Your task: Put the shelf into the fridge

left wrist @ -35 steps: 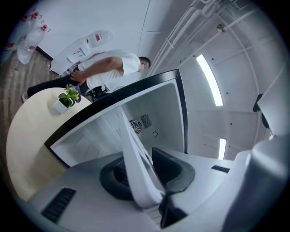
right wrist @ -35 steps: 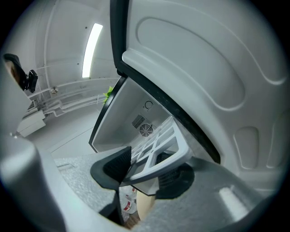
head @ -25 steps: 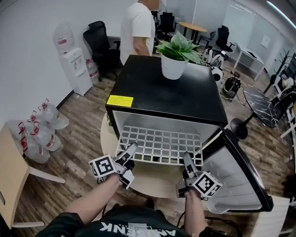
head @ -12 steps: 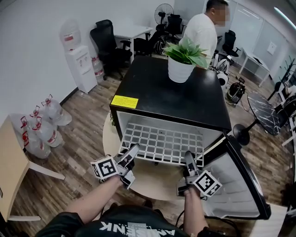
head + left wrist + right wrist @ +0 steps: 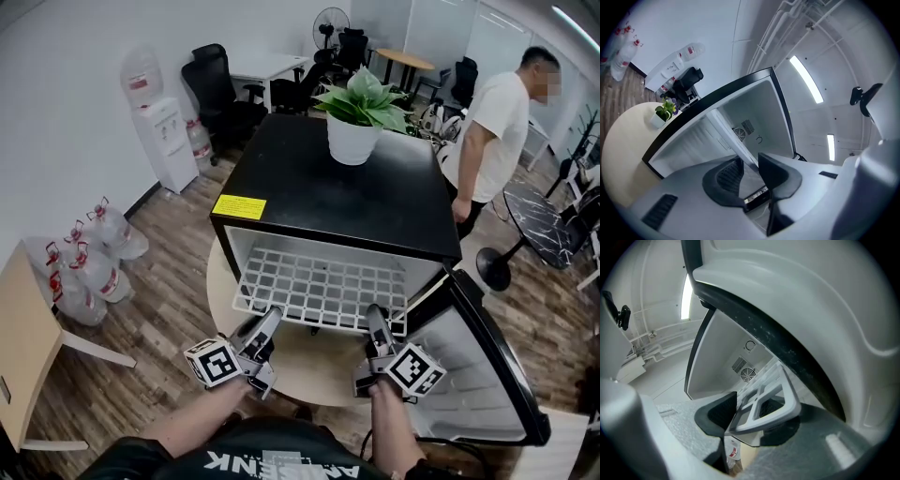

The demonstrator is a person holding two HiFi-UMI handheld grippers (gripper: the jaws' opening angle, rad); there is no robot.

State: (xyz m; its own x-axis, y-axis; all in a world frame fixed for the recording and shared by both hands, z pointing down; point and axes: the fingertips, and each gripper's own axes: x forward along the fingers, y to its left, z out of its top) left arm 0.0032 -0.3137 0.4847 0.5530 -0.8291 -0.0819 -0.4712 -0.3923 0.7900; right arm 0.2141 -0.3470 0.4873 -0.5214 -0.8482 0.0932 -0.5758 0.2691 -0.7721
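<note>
Asker: Shelf [image 5: 323, 286] first. Where is it?
Watcher: The white grid shelf lies in the black mini fridge [image 5: 328, 183], most of it inside. Its front edge sticks out past the opening, over the round table [image 5: 305, 366] that the fridge stands on.
Asker: And the door?
Watcher: The fridge door [image 5: 483, 370] hangs wide open at the right, with its white inner face showing.
Asker: What about the right gripper [image 5: 375, 319]?
Watcher: It points level into the fridge at the shelf's front right corner. In the right gripper view the thick white rim of that corner sits between the jaws. Both pads bear on it, and the jaws have just been closing on it.
Asker: The left gripper [image 5: 270, 321]?
Watcher: It is at the front edge, nearer the left corner. Its jaws have just been closing too, with the thin edge of the shelf between them, but they stand a little apart. The edge lies against one jaw and the ribbed pad of the other is clear of it.
Asker: Anything else around?
Watcher: A potted plant [image 5: 354, 117] in a white pot stands on the fridge top. A yellow sticker [image 5: 241, 206] is at that top's front left corner. A person in a white T-shirt [image 5: 492, 127] stands behind the fridge at the right, and a water dispenser [image 5: 161, 141] is against the wall at the left.
</note>
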